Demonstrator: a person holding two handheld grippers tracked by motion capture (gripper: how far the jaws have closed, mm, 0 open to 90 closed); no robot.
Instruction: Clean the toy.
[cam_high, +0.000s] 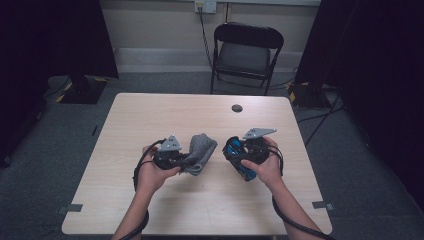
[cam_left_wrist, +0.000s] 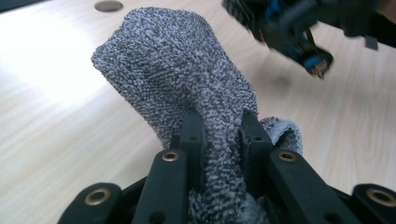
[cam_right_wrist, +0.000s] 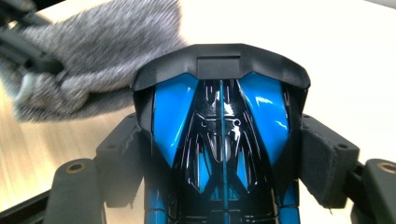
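We hold the blue toy car (cam_right_wrist: 222, 140) tight in our right gripper (cam_high: 239, 155). Our left gripper (cam_high: 186, 161) pinches the grey cloth (cam_left_wrist: 187, 88) beside the car, not yet wiping it.

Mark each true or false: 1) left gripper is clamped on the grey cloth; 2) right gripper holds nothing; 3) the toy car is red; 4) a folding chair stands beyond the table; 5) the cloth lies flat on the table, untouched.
1) True. The left gripper has its jaws pinched on the grey cloth.
2) False. The right gripper grips a toy car across its body, a pad on each side.
3) False. The toy car is blue and black.
4) True. A dark folding chair stands past the far edge of the table.
5) False. The grey cloth is bunched in the left gripper and stands up from its jaws.
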